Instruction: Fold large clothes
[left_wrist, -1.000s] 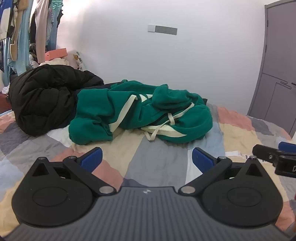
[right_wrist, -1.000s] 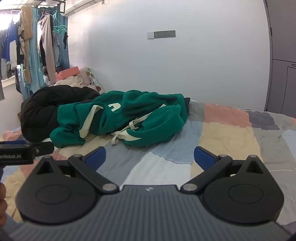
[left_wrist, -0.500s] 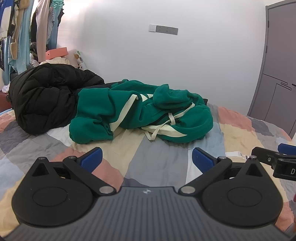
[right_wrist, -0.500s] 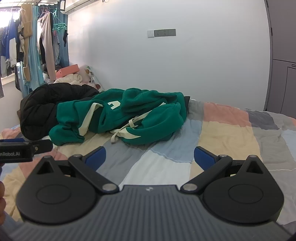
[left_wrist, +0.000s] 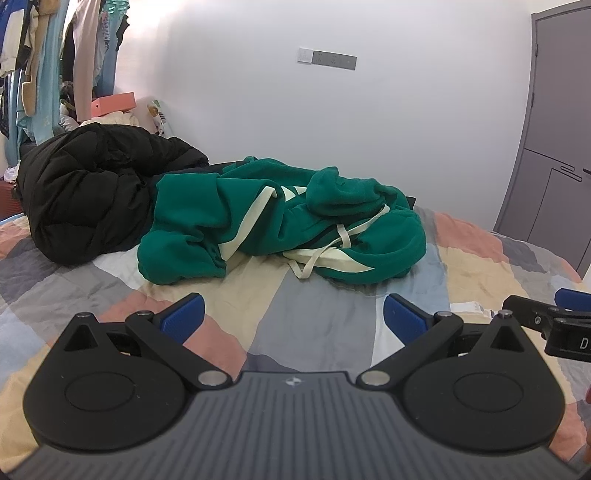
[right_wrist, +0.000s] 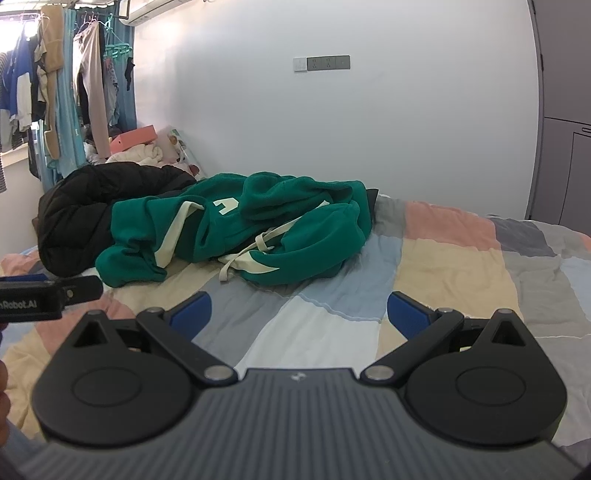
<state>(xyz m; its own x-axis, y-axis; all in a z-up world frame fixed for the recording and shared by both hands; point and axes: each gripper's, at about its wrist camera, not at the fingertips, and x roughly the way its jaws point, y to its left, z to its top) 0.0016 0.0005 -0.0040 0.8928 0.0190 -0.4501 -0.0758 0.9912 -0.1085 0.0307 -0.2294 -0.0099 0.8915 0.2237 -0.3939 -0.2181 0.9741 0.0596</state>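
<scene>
A crumpled green hoodie (left_wrist: 280, 229) with cream stripes and drawstrings lies in a heap at the far side of the bed; it also shows in the right wrist view (right_wrist: 236, 229). My left gripper (left_wrist: 293, 319) is open and empty, hovering above the bedspread short of the hoodie. My right gripper (right_wrist: 299, 314) is open and empty too, level with it. Each gripper shows at the edge of the other's view: the right one (left_wrist: 550, 325) and the left one (right_wrist: 48, 291).
A black puffer jacket (left_wrist: 85, 206) is bunched left of the hoodie, touching it. The patchwork bedspread (left_wrist: 325, 314) covers the bed. Hanging clothes (right_wrist: 55, 96) and a pink box (right_wrist: 136, 138) are at the far left. A grey door (left_wrist: 554, 147) stands on the right.
Both grippers have drifted slightly nearer the hoodie and stay open. The clothes have not moved.
</scene>
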